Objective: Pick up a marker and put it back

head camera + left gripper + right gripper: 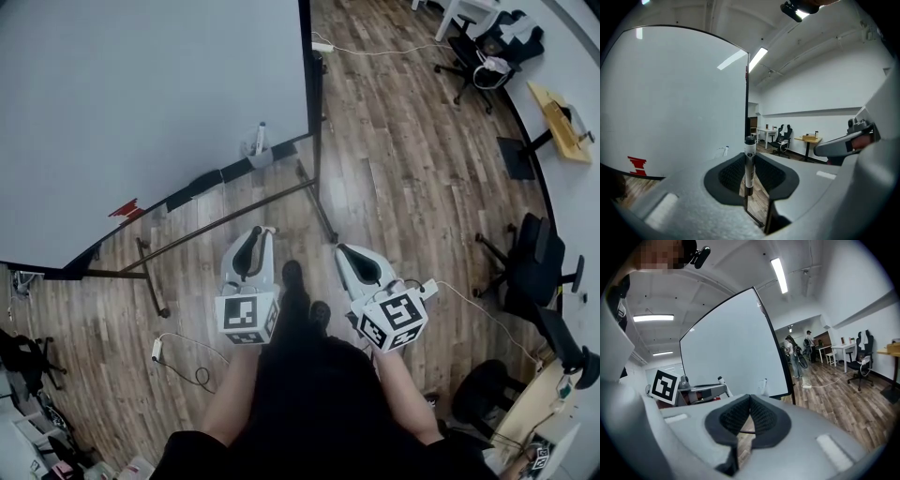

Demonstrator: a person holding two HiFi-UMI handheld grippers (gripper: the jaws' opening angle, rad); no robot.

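A white marker with a black cap stands upright between the pads of my left gripper, which is shut on it. In the head view the left gripper is held low in front of the person, pointing at the whiteboard. A small holder with a marker in it hangs at the board's lower edge, well ahead of the left gripper. My right gripper is beside the left one. Its dark pads meet with nothing between them.
The whiteboard's metal stand legs spread over the wooden floor just ahead of both grippers. A cable with a plug lies on the left. Office chairs and a wooden desk stand to the right. People stand far off.
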